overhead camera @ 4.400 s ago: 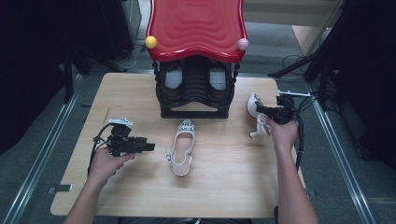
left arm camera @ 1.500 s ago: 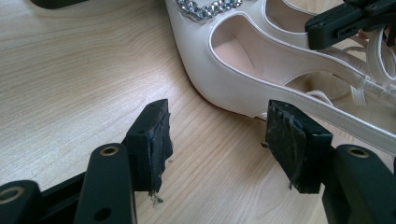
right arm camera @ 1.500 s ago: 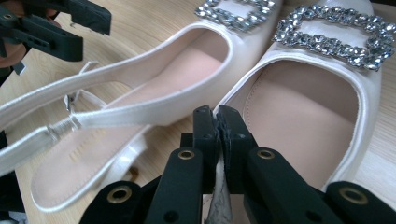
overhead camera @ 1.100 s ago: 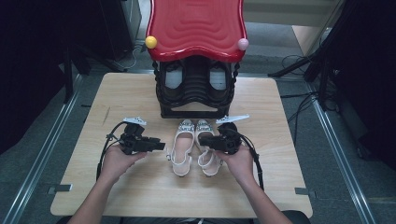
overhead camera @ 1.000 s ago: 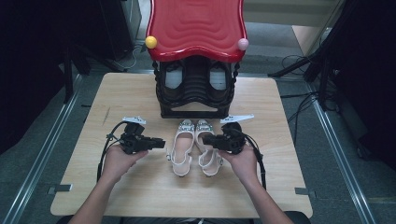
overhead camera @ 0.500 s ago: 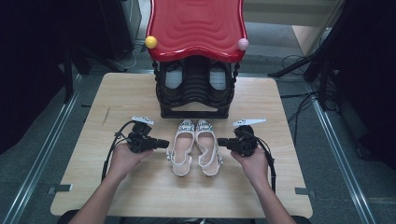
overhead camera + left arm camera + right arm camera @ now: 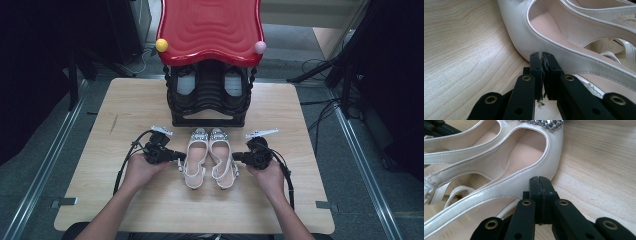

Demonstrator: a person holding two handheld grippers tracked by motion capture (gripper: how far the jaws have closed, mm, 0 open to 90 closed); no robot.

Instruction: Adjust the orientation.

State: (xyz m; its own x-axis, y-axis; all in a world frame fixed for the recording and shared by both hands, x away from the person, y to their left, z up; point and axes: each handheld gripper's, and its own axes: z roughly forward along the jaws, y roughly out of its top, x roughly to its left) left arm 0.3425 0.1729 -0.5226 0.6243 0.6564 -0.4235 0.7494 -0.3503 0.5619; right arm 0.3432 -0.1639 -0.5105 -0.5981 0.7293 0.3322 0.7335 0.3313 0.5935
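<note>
Since a second ago both hands have sunk outward and their jaws have been closing, nothing between them. Pale-grained wooden table (image 7: 125,110); ribbed red-topped rack (image 7: 210,30) at twelve o'clock; glossy cream shoes (image 7: 210,157) paired at centre; left gripper (image 7: 181,159) and right gripper (image 7: 234,157) closed empty, tips against the shoes' outer sides.

Light wood table (image 7: 125,107) carrying a shoe pair and a rack
Two white sandals (image 7: 209,156) are lying side by side at frame centre, toes pointing up-frame; a black shoe rack (image 7: 209,102) with a red top is standing just above them at the table's far edge, upper centre.
</note>
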